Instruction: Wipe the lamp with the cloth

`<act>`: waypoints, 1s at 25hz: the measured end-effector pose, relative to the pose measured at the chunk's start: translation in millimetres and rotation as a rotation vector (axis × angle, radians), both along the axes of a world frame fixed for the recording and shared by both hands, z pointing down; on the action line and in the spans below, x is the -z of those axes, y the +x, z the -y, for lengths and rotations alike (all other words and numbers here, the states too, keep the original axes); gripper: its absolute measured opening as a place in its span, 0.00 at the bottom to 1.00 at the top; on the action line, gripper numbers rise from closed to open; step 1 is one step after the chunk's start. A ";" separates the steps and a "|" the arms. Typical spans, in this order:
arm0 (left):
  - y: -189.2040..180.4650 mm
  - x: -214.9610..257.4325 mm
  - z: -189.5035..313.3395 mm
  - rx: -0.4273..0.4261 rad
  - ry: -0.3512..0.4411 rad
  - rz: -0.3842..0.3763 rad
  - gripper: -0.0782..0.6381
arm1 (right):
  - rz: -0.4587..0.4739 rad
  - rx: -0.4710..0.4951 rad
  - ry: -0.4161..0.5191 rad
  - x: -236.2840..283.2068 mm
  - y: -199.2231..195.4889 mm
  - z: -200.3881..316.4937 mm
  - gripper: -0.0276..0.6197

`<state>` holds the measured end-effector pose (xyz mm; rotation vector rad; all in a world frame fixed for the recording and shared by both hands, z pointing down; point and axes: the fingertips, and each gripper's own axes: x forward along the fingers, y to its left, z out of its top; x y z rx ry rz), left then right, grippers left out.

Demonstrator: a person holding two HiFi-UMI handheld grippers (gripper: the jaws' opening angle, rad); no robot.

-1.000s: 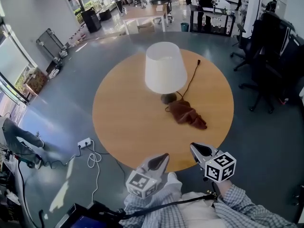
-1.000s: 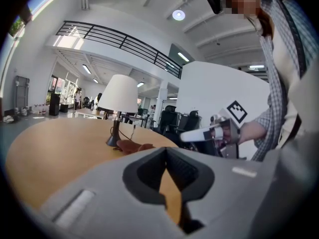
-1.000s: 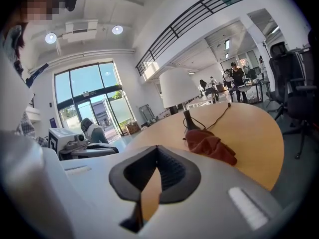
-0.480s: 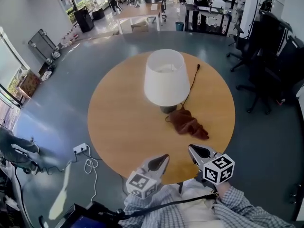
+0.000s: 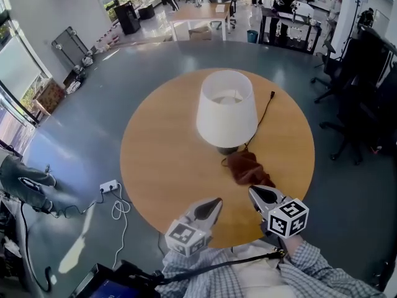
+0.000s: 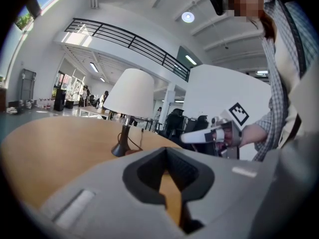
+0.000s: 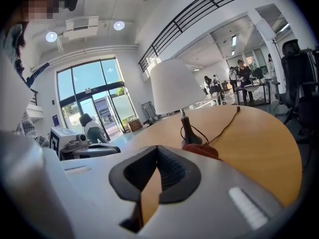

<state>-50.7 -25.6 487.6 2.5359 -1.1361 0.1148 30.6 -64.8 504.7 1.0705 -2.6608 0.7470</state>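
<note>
A lamp with a white shade (image 5: 226, 108) stands near the middle of the round wooden table (image 5: 161, 160); its dark base shows in the left gripper view (image 6: 119, 149) and the right gripper view (image 7: 190, 136). A crumpled reddish-brown cloth (image 5: 249, 169) lies on the table against the base, toward me; it also shows as the cloth (image 7: 202, 150) just past my right jaws. My left gripper (image 5: 214, 204) and right gripper (image 5: 253, 194) hover over the table's near edge, both shut and empty, short of the cloth.
A black cord (image 5: 263, 113) runs from the lamp base to the table's far right edge. A power strip with white cable (image 5: 110, 185) lies on the floor at left. Office chairs (image 5: 360, 98) stand at right; desks and people are far behind.
Both grippers and my view have moved forward toward the table; the lamp and cloth now sit closer to the grippers. Jaws stay shut.
</note>
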 end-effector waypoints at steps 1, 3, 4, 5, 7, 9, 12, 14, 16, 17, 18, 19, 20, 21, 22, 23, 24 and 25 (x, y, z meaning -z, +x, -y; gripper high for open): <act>1.1 1.3 3.9 0.007 0.002 -0.006 0.12 | 0.000 0.004 -0.001 0.3 1.7 3.4 0.05; 2.0 2.4 12.1 0.021 0.004 -0.018 0.12 | 0.000 0.010 0.000 0.0 4.6 10.3 0.05; 2.0 2.0 16.7 0.027 0.004 -0.023 0.12 | -0.001 0.014 0.002 -0.7 5.6 14.2 0.05; 2.2 1.5 21.5 0.032 0.005 -0.028 0.12 | -0.001 0.017 0.005 -1.7 6.5 18.5 0.05; 3.6 1.2 32.3 0.043 0.003 -0.044 0.12 | 0.001 0.022 0.009 -3.0 8.6 27.7 0.05; 3.9 2.7 44.0 0.060 -0.004 -0.077 0.12 | 0.005 0.029 0.012 -2.7 9.5 36.3 0.05; 0.2 4.7 64.3 0.093 -0.017 -0.150 0.12 | 0.009 0.038 0.019 -2.0 7.9 47.3 0.05; -2.0 5.3 79.8 0.106 -0.020 -0.197 0.12 | 0.012 0.040 0.024 -2.4 7.2 54.5 0.05; -4.2 7.6 94.1 0.112 -0.022 -0.236 0.12 | 0.014 0.041 0.024 -1.8 6.8 60.2 0.05; -5.1 8.7 100.3 0.114 -0.025 -0.255 0.12 | 0.012 0.041 0.023 -1.5 7.1 62.3 0.05; -5.8 9.2 106.1 0.115 -0.030 -0.274 0.12 | 0.010 0.041 0.022 -1.7 7.7 64.3 0.05; -6.4 8.8 111.8 0.116 -0.036 -0.294 0.12 | 0.007 0.041 0.019 -2.7 8.3 66.5 0.05; -7.0 7.5 117.5 0.118 -0.043 -0.313 0.13 | 0.004 0.041 0.015 -4.4 8.8 69.0 0.05; -7.4 5.5 122.9 0.120 -0.052 -0.331 0.15 | 0.001 0.042 0.011 -6.4 9.1 71.4 0.05; -7.6 2.8 127.9 0.121 -0.061 -0.349 0.17 | -0.003 0.043 0.007 -8.6 9.1 73.5 0.05; -7.4 -0.6 132.6 0.119 -0.068 -0.369 0.19 | -0.006 0.044 0.004 -10.7 8.7 75.4 0.05; -7.3 -4.4 137.2 0.115 -0.070 -0.394 0.21 | -0.008 0.045 0.001 -12.6 7.9 77.1 0.05; -7.4 -7.5 141.8 0.110 -0.068 -0.425 0.24 | -0.009 0.046 -0.002 -14.2 6.7 78.5 0.05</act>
